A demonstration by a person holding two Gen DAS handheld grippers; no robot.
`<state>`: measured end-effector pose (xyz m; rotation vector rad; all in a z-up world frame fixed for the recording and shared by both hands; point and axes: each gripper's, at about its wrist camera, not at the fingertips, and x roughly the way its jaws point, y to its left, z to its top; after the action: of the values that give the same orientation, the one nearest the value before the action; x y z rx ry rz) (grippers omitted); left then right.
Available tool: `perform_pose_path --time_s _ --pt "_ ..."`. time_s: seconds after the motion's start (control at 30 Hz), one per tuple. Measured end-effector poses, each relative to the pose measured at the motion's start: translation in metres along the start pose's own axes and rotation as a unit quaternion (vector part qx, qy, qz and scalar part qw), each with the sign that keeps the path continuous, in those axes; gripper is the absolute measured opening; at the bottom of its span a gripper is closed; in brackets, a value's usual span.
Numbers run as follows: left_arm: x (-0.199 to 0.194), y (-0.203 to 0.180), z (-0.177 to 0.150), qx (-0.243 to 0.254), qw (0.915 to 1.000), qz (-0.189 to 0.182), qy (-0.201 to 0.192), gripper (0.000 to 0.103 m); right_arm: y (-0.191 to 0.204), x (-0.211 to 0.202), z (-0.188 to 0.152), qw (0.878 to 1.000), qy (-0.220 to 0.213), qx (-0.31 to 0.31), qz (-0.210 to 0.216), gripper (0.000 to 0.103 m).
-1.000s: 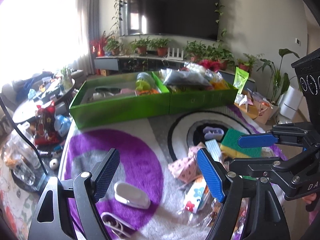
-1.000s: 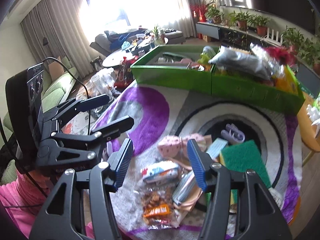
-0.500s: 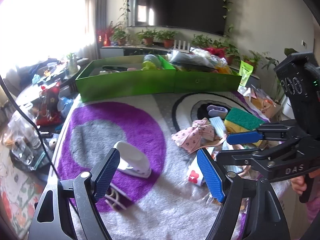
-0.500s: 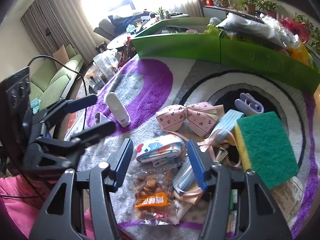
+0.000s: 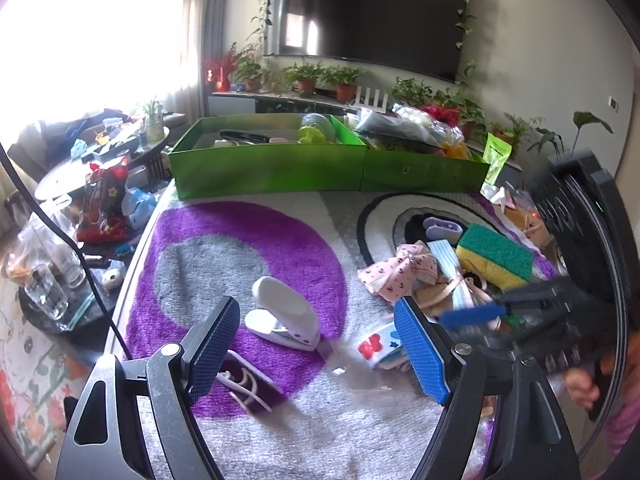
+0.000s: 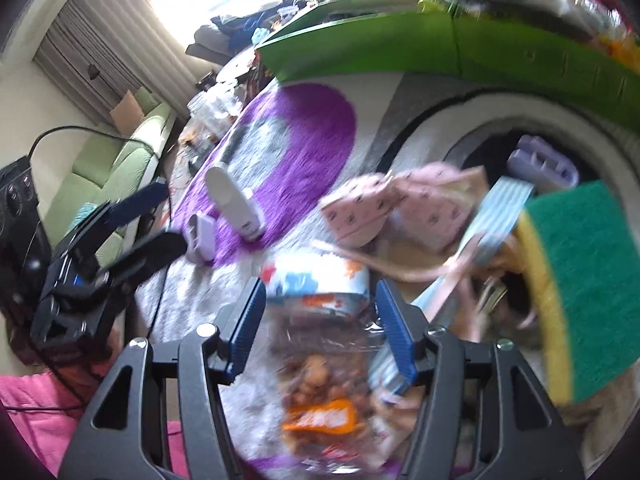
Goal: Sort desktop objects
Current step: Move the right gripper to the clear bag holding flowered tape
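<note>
Low in the right wrist view, the right gripper [image 6: 320, 324] has its blue-padded jaws apart and empty, straddling a clear crinkly snack bag with an orange label [image 6: 320, 396] that lies blurred between and below them; just beyond the tips sits a small white packet printed with red and blue cartoon shapes [image 6: 320, 280]. In the left wrist view the left gripper [image 5: 316, 348] also stands wide apart with nothing held, its tips framing a white plastic hole punch [image 5: 282, 314] at the frame's centre, on the purple ring of the shaggy rug [image 5: 200, 264]. To the right of centre lie a pink patterned fabric bow [image 5: 394, 276] and a green-and-yellow scouring sponge [image 5: 496, 254], while the two green open boxes [image 5: 280, 172], already holding some items, stretch across the upper middle. The step in hand looks like reaching for a pick, probably the snack bag. Next the right jaws would need to drop onto the bag and close on a firm fold, since slippery film may slide free.
</note>
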<state>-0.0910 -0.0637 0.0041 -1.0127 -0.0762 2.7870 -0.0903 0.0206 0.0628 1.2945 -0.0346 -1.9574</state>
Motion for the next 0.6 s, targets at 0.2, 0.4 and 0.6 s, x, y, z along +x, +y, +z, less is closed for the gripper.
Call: perform_pose_path --time_s 0.2,0.4,0.6 --pt "-0.006 0.002 0.001 -0.005 0.9997 -0.025 -0.004 0.08 0.025 -0.008 -0.024 1.0 -0.006 -0.025 -0.01 0.057" --pt "0.0 -0.01 -0.006 0.0 0.9964 -0.083 0.018 0.08 0.009 -0.02 -0.028 0.998 -0.04 0.042 -0.011 0.057" --pt "0.017 -0.015 -0.014 0.008 0.9945 -0.084 0.062 0.059 0.003 -0.023 -0.033 0.996 -0.052 0.078 -0.009 0.046"
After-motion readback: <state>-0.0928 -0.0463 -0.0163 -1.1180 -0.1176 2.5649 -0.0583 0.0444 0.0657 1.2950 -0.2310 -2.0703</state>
